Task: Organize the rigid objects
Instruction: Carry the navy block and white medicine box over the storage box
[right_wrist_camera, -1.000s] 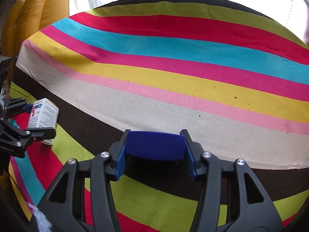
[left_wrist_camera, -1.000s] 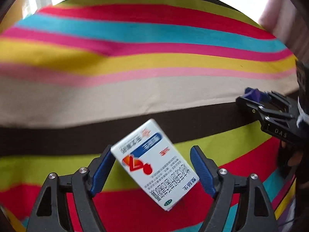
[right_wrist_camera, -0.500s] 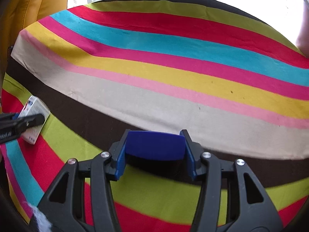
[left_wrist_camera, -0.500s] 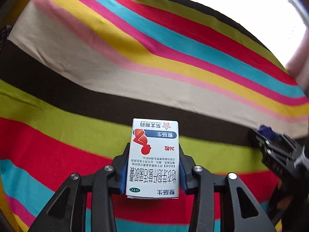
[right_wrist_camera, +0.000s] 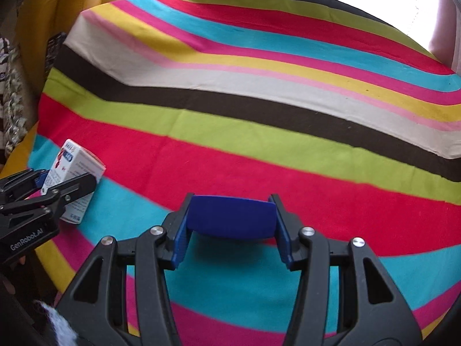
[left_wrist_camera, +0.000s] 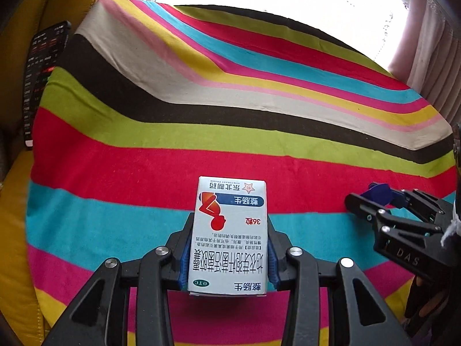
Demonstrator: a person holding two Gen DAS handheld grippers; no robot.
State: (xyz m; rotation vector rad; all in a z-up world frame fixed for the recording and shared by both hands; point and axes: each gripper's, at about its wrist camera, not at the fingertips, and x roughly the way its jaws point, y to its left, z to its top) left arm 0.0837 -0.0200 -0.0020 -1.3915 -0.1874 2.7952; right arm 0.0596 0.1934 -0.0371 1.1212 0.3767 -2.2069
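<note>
Left wrist view
Left gripper (left_wrist_camera: 227, 255): closed onto the medicine box (left_wrist_camera: 229, 236), its blue pads pressing the box's two long sides.
Medicine box: white carton with red and blue print, lying lengthwise between the fingers and sticking out forward past the tips; its printed face is up and the text reads upside down from here.
Striped cloth (left_wrist_camera: 201, 132): spread under and ahead of the tool; the box's far end sits over the boundary of a red and a turquoise stripe. Whether the box touches the cloth I cannot tell.
Right gripper (left_wrist_camera: 377, 194): off to the right of the left tool and slightly ahead, a blue block at its tips.
Remote control (left_wrist_camera: 40, 77): dark, far off to the left beyond the cloth's edge, on the yellow seat (left_wrist_camera: 17, 216).

Right wrist view
Right gripper (right_wrist_camera: 232, 225): fingers held narrow around a blue block (right_wrist_camera: 232, 216) that spans the gap between the pads.
Left gripper (right_wrist_camera: 62, 183): at the left edge, clamped on the medicine box (right_wrist_camera: 73, 170), well apart from the right tool.
Striped cloth (right_wrist_camera: 259, 121): fills the space ahead and below.
Yellow seat (right_wrist_camera: 57, 3): beyond the cloth, up to the left.
</note>
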